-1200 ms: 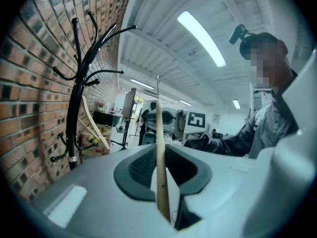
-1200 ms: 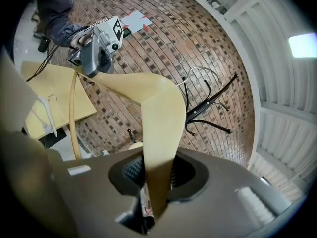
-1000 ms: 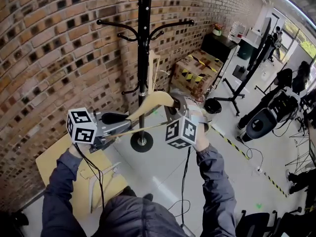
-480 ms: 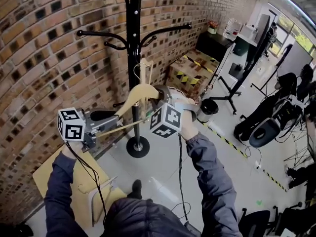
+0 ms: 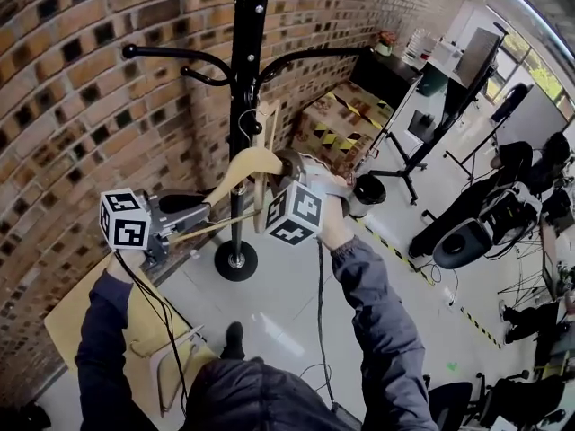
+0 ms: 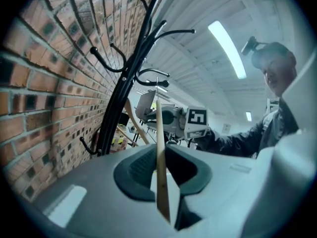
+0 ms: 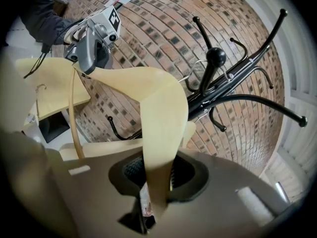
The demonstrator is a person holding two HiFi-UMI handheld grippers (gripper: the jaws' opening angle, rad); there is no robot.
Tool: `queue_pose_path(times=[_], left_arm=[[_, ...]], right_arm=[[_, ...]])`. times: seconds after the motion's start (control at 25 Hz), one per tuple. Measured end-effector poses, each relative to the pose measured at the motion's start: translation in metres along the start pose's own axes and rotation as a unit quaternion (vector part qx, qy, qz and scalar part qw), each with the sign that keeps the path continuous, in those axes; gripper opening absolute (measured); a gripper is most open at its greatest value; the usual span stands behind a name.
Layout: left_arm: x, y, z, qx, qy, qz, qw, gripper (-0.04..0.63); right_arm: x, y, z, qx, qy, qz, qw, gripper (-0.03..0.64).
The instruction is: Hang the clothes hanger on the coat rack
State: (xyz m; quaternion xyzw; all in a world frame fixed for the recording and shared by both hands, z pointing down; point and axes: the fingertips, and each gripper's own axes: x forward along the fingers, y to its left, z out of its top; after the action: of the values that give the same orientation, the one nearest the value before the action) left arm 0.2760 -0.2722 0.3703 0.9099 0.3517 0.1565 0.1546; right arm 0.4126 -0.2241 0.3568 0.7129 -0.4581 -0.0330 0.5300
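Brick wall [image 5: 81,106] is running along the back, with pale floor [image 5: 296,303] below.

- Left hand-held gripper [image 5: 187,227]: its jaws are being kept closed on the thin lower bar of the wooden hanger [image 5: 243,167]. The bar is being pinched edge-on between the pads, as seen in the left gripper view.
- Right hand-held gripper [image 5: 283,164]: its jaws are being kept clamped on one broad shoulder of the same hanger. The wood is rising straight out of the pads in the right gripper view.
- Hanger: it is being held in the air between the two grippers, tilted, just in front of the black coat rack [image 5: 243,79].
- Wire hook [image 7: 198,63]: it is being carried close to the rack's pole, below the upper curved arms. Whether it is touching the rack cannot be told.
- Rack: its round base is standing on the floor near the wall.
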Motion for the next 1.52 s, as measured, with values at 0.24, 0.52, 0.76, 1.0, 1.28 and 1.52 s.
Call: queue_pose_path(times=[0.24, 0.52, 0.76, 1.0, 1.28, 1.52], left_arm=[[0.005, 0.017, -0.014, 0.004, -0.005, 0.003, 1.0000, 0.057], [0.008, 0.040, -0.013, 0.116, 0.008, 0.071, 0.9907, 0.076], [0.001, 0.059, -0.009, 0.192, 0.019, 0.163, 0.9677, 0.150], [-0.003, 0.065, -0.017, 0.197, 0.027, 0.208, 0.9578, 0.149], [0.000, 0.045, -0.027, 0.201, 0.035, 0.204, 0.9575, 0.149], [0.008, 0.004, -0.044, 0.193, 0.026, 0.185, 0.9633, 0.149]], right_arm=[[0.019, 0.008, -0.008, 0.004, 0.011, -0.009, 1.000, 0.075], [0.030, 0.002, -0.016, 0.010, 0.019, -0.065, 0.998, 0.111], [0.014, -0.012, -0.024, 0.017, 0.013, -0.118, 0.993, 0.199], [-0.014, 0.004, -0.040, 0.030, -0.008, -0.114, 0.993, 0.202], [-0.059, 0.030, -0.050, 0.078, -0.034, -0.126, 0.988, 0.213], [-0.117, 0.057, -0.042, 0.150, -0.078, -0.109, 0.980, 0.212]])
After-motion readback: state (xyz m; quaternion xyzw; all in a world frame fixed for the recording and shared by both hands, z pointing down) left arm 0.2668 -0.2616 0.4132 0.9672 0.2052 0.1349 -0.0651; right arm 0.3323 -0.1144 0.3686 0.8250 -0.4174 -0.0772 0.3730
